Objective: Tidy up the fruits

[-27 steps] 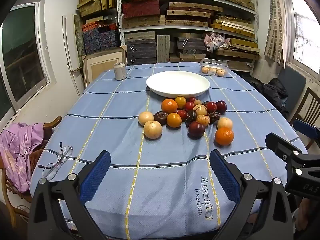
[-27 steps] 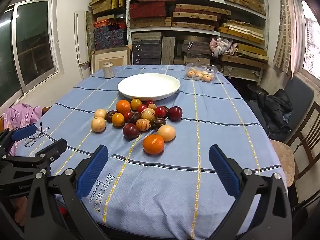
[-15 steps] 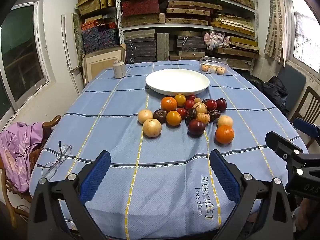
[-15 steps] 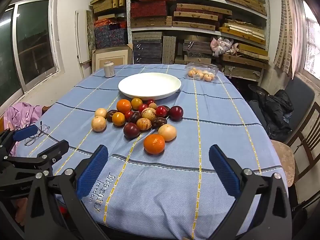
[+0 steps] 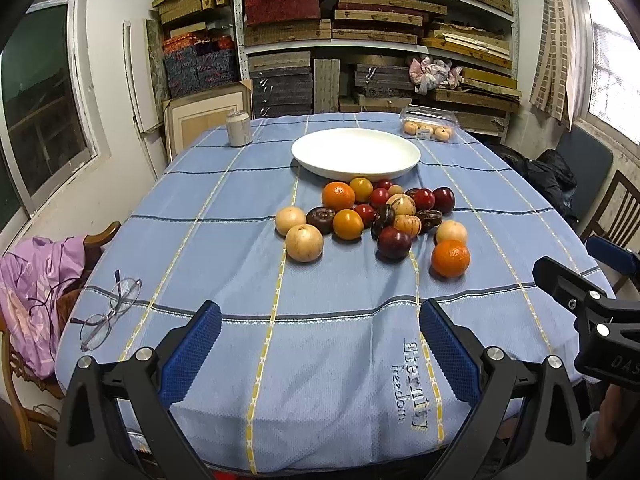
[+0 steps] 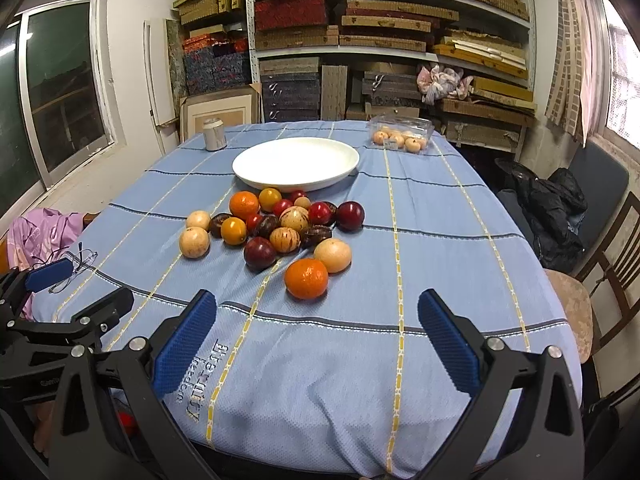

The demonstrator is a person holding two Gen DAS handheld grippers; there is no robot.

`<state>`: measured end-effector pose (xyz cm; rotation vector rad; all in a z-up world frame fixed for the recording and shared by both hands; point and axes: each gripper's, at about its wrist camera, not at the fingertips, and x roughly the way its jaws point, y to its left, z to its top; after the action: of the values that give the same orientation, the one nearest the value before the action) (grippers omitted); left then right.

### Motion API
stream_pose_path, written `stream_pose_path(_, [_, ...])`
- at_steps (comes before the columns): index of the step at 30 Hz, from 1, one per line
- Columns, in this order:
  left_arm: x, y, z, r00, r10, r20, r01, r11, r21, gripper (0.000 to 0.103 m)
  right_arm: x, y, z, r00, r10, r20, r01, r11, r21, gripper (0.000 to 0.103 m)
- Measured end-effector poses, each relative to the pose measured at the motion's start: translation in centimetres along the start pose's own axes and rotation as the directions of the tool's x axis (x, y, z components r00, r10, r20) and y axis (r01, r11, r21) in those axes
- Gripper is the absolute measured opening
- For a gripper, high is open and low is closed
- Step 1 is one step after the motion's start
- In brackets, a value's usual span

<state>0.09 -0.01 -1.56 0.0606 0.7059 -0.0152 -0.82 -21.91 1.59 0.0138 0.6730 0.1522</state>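
A pile of several fruits (image 5: pixel 380 216) lies mid-table on the blue cloth: oranges, dark red plums and pale round ones. It also shows in the right wrist view (image 6: pixel 276 228). An empty white plate (image 5: pixel 356 153) (image 6: pixel 296 163) stands just behind it. The nearest orange (image 5: pixel 450 258) (image 6: pixel 306 279) lies at the pile's front right. My left gripper (image 5: pixel 320 344) is open and empty over the near table edge. My right gripper (image 6: pixel 318 340) is open and empty, beside it to the right, well short of the fruit.
A can (image 5: pixel 239 129) stands at the back left. A clear plastic box of small fruits (image 5: pixel 429 124) sits at the back right. Glasses (image 5: pixel 107 312) lie at the left table edge. Chairs stand on both sides, shelves behind.
Both grippers have moved slightly forward toward the fruit; the view shifts a little. Both stay open and empty. No fruit has moved.
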Motion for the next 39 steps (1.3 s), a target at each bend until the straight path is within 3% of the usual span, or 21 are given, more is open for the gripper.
stream_pose_path(18, [-2.5,-0.3,-2.4,1.000,-0.002,-0.005,0.002,1.000,0.003,0.100,-1.4,-0.3,-2.0,0.998,0.033,-0.044,-0.030,0.998,0.063,0.099])
stream_pose_path(39, [-3.6,0.1,-2.9,1.000,0.006,0.002,-0.006,1.000,-0.008,0.100,-3.6,1.4,-2.0,0.999,0.031,-0.012,-0.031,0.999,0.011,0.099])
